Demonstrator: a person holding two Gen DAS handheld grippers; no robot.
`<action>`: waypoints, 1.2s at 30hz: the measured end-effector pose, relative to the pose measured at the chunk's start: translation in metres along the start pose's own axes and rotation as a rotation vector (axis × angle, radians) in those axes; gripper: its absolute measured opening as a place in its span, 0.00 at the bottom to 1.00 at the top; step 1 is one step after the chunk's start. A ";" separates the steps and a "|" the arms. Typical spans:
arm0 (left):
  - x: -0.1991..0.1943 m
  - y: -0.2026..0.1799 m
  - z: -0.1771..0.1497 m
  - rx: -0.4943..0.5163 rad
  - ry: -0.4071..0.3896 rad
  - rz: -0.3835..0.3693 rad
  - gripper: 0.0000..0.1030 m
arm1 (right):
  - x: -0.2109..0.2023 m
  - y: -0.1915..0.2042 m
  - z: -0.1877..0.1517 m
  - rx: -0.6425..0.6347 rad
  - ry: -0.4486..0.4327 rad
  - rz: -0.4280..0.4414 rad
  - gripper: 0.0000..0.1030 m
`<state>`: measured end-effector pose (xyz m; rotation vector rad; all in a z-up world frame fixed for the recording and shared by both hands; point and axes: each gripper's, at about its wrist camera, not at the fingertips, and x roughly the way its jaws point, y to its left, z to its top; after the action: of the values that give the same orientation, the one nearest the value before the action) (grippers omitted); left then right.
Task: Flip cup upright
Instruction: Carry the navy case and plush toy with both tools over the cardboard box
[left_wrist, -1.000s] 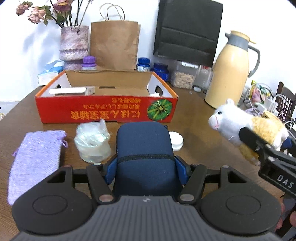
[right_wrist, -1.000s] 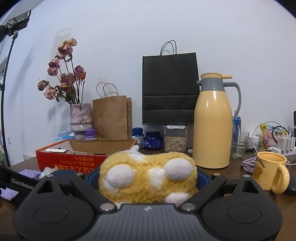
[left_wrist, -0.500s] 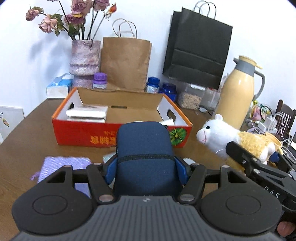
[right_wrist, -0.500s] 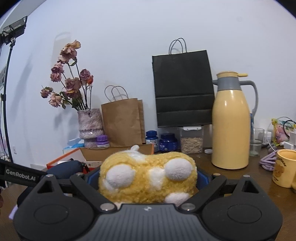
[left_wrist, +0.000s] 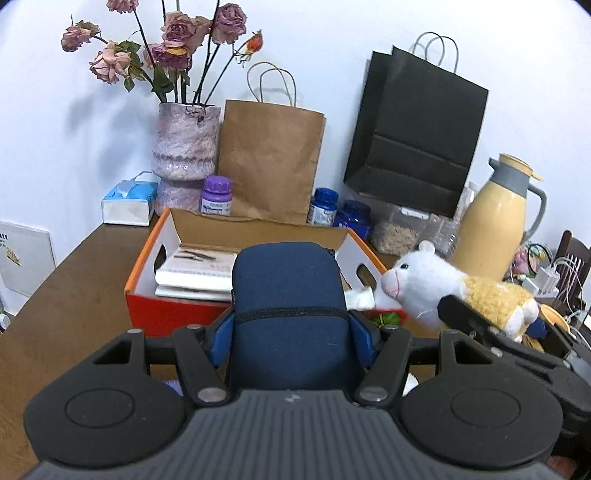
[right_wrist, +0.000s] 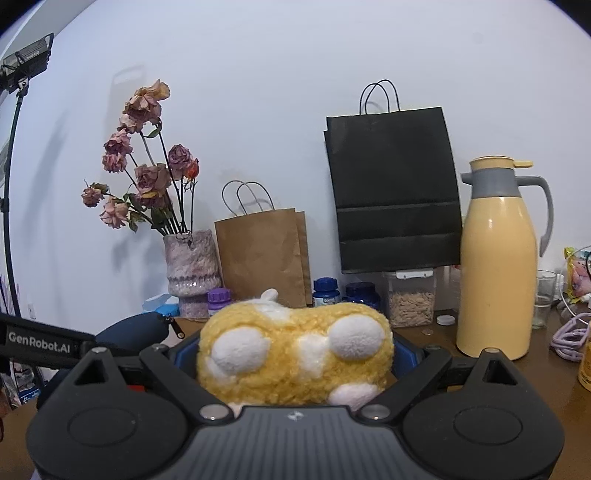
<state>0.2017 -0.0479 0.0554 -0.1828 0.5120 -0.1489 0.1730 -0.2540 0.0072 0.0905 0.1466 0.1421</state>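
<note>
A: Which step is in hand?

B: None of the flip itself, I'd judge. The left claw (left_wrist: 291, 325) is clamped on a navy pouch (left_wrist: 288, 295), and the right claw (right_wrist: 295, 354) is clamped on a plush toy (right_wrist: 295, 354). Both are held up above the tabletop (left_wrist: 74, 295).

A: Where is the cup?

B: I can't find it for sure. At the far right edge of the right wrist view, right of the flask (right_wrist: 496, 266), a sliver of something yellow (right_wrist: 585, 369) stands on the tabletop. It may be the cup, but too little shows to say, or to tell which way up it is. The drinking glass (right_wrist: 545, 299) just right of the flask is upright.

A: So what does the next move call for?

B: Free a claw first. The box (left_wrist: 177, 295) sits in front of the flask's left side, and the toy's head (left_wrist: 417, 277) hangs over its right end, so setting both loads down there looks likely. Then one claw must turn toward the flask's right side, find the cup, take it by the wall and turn it mouth up.
</note>
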 end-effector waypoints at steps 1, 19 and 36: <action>0.003 0.002 0.003 -0.004 -0.004 0.002 0.62 | 0.003 0.002 0.001 0.000 0.002 0.002 0.92; 0.069 0.033 0.053 -0.072 -0.020 0.062 0.62 | 0.095 0.018 0.023 -0.005 0.025 0.034 0.92; 0.137 0.053 0.067 -0.097 -0.014 0.131 0.62 | 0.175 0.026 0.033 -0.041 0.095 0.046 0.92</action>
<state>0.3582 -0.0123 0.0370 -0.2437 0.5164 0.0054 0.3454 -0.2051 0.0177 0.0461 0.2359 0.1952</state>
